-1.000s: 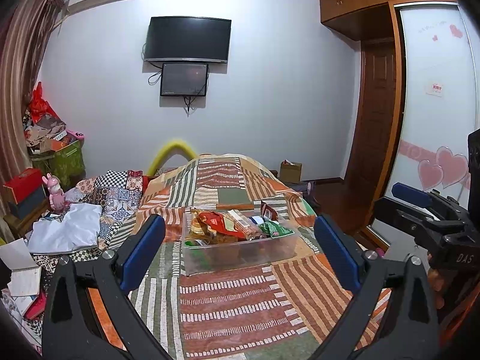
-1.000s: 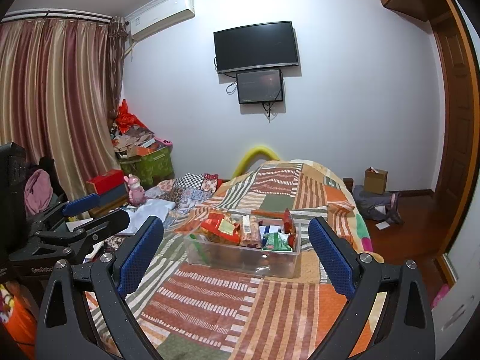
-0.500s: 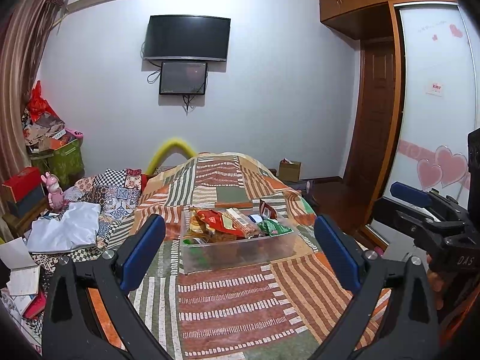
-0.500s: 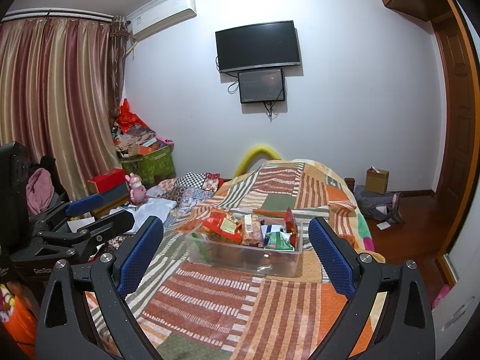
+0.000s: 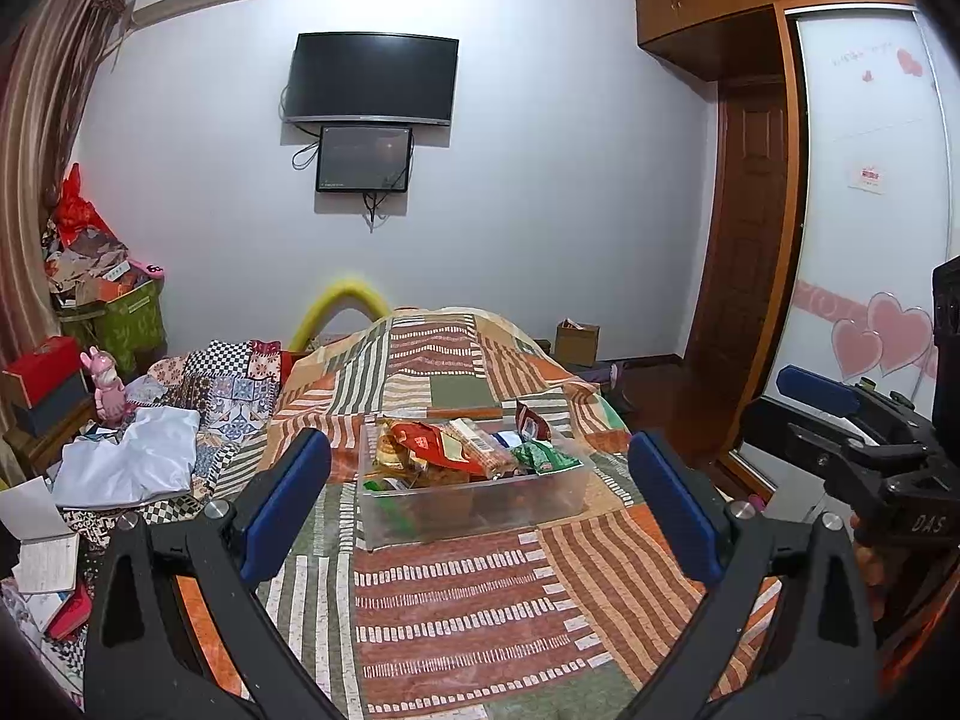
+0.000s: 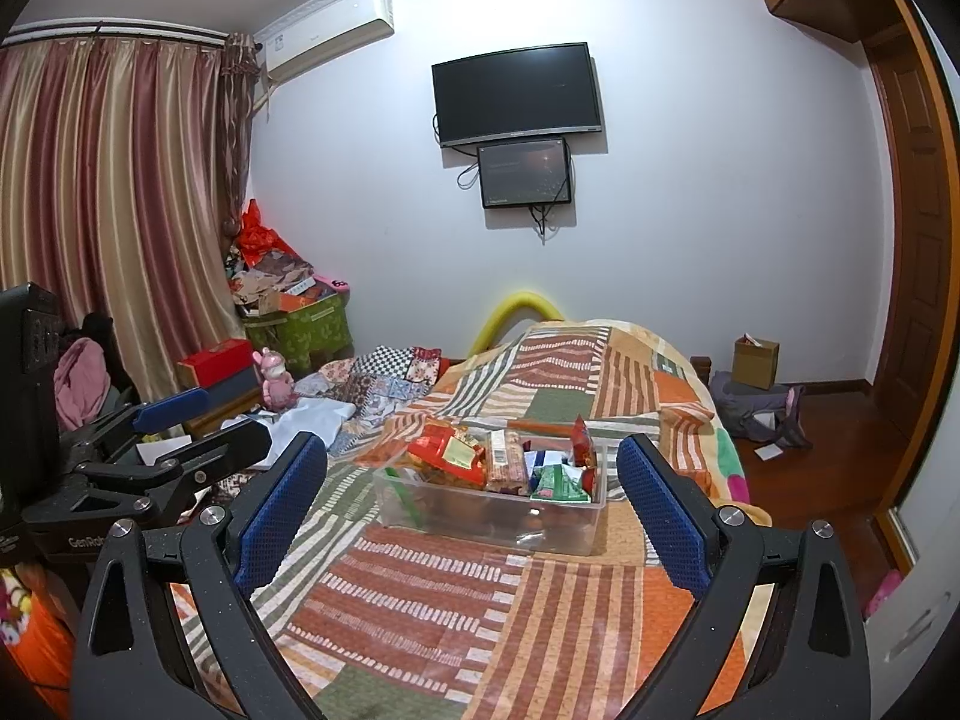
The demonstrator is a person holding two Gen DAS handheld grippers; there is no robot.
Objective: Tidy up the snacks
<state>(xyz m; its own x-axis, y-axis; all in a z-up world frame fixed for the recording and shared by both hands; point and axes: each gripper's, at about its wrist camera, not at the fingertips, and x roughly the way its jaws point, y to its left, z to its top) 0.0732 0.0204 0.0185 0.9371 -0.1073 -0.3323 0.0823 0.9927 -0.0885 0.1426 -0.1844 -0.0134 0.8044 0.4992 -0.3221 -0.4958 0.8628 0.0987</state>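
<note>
While both grippers hang wide-jawed over the bed [image 5: 456, 618], very little has shifted in the last second: the views have drifted only slightly, and the bin sits where it sat. Left to right, then. At the far left, a white cloth [image 5: 129, 462] lies crumpled on the bedding. The left gripper [image 5: 480, 507] comes next, jaws apart, nothing between them, well short of the bin. Centre stage is the clear bin [image 5: 474, 504] on the striped quilt, with the snacks [image 5: 456, 450] heaped inside: a red packet on top, a brown one beside it, a green one at the right end, a small red one standing up at the back. I see no packets lying loose on the quilt around it. The right gripper [image 6: 471, 495] is likewise wide apart and empty, also back from the bin. So the snacks lie gathered in the bin; a pause this still fits either a finished tidy-up or a sort about to happen inside the bin.
</note>
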